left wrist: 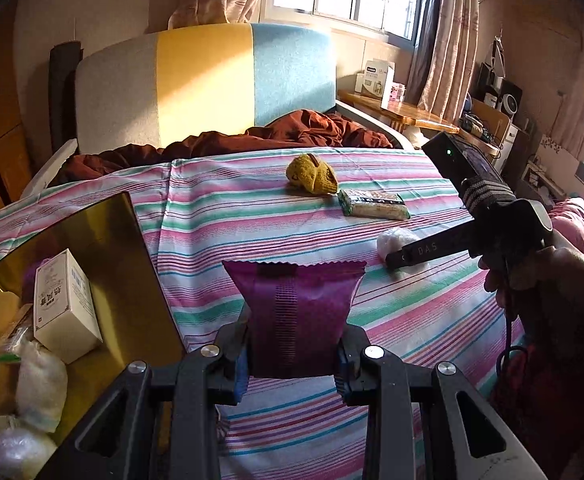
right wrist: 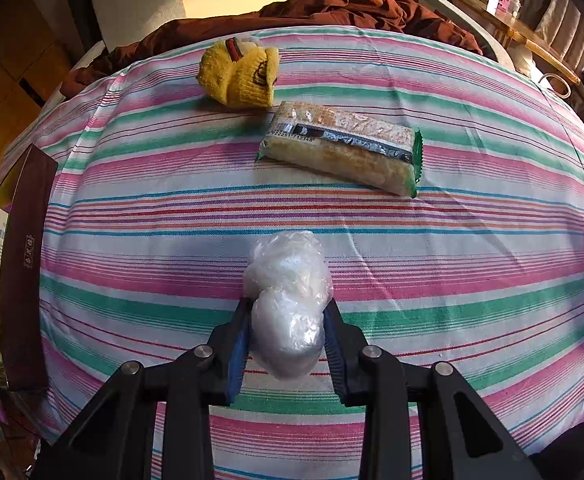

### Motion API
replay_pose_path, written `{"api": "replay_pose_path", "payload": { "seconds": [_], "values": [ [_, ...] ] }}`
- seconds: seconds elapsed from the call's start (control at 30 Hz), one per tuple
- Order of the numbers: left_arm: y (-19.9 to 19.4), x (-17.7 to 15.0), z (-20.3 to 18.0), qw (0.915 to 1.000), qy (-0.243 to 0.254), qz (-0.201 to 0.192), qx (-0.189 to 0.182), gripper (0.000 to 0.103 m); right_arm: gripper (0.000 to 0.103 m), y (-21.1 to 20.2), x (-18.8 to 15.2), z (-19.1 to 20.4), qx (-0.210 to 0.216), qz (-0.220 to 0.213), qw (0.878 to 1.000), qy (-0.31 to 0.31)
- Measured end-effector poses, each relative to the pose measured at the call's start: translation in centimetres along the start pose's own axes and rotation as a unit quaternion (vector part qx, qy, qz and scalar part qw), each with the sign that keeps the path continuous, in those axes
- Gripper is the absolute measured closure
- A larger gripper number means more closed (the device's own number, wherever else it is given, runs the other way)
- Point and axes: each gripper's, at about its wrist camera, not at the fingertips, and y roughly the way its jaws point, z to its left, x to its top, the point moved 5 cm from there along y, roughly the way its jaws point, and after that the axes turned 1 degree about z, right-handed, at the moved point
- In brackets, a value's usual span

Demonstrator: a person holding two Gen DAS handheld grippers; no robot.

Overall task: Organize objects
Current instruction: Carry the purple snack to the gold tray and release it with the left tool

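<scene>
The left gripper (left wrist: pixel 292 364) is clenching a purple snack packet (left wrist: pixel 296 312), holding it upright above the striped cloth (left wrist: pixel 412 320) that is covering the bench, with the packet's crimped top edge pointing away from the camera. Just to its left, a gold-lined box (left wrist: pixel 131 280) is sitting open, holding a white carton (left wrist: pixel 65 308) with printed characters, some pale pouches and a clear plastic bundle.

The right gripper (right wrist: pixel 287 340) is grasping a crumpled clear plastic bag (right wrist: pixel 287 304), its blue-padded fingers (right wrist: pixel 237 344) pressing on both sides of the bag's lower lobe while the bag is resting on the cloth. Farther across the cloth, a green-edged packet of biscuits (right wrist: pixel 340 148) is lying flat, and a yellow knitted item (right wrist: pixel 239 74) is sitting just beyond it, nearly touching its corner. A dark red blanket (left wrist: pixel 312 128) is bunching up behind the bench against a grey, yellow and blue headboard (left wrist: pixel 211 80).
</scene>
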Motion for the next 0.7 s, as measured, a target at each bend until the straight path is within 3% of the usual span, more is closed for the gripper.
{"api": "replay_pose_path", "payload": {
  "seconds": [0.17, 0.33, 0.6, 0.7],
  "values": [
    [-1.3, 0.3, 2.0, 0.9997, -0.021, -0.007, 0.008, 0.07, 0.07, 0.0, -0.2, 0.1, -0.005, 0.0, 1.0, -0.004],
    [-2.9, -0.1, 7.0, 0.9968, -0.069, -0.015, 0.038, 0.07, 0.07, 0.1, -0.3, 0.1, -0.007, 0.0, 1.0, -0.005],
    [-6.0, -3.0, 17.1, 0.9801, -0.161, -0.016, 0.114, 0.07, 0.07, 0.2, -0.3, -0.2, -0.012, 0.0, 1.0, -0.008],
    [-7.3, -4.0, 20.4, 0.9697, -0.198, -0.021, 0.143, 0.07, 0.07, 0.3, -0.4, -0.3, -0.014, 0.0, 1.0, -0.008]
  ]
}}
